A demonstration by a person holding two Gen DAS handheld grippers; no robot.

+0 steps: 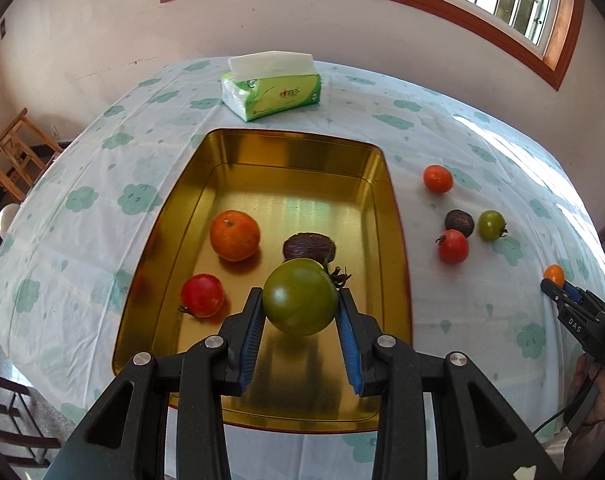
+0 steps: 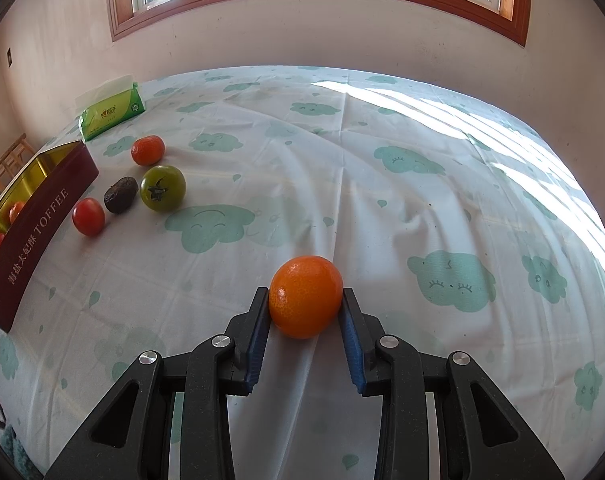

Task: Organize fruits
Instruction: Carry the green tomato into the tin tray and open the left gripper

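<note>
While the left gripper (image 1: pixel 299 312) clamps a green tomato (image 1: pixel 300 296) between its blue pads above the near half of the gold tin (image 1: pixel 386 184), 3 fruits lie inside that tin: an orange mandarin (image 1: pixel 235 235) toward its left side, a red tomato (image 1: pixel 202 295) nearer its front left, and a dark wrinkled fruit (image 1: pixel 308 246) just behind the held tomato. Right of the tin, on the cloud-patterned cloth of the worktop (image 1: pixel 102 184), sit a small mandarin (image 1: pixel 437 179), a second dark fruit (image 1: pixel 459 222), another green tomato (image 1: pixel 491 225) and another red tomato (image 1: pixel 453 245), bunched close together. Farther right of the tin, the right gripper (image 2: pixel 305 308) grips an orange mandarin (image 2: pixel 305 297) resting low on the cloth. Behind the tin stands a green tissue pack (image 1: pixel 271 90).
</note>
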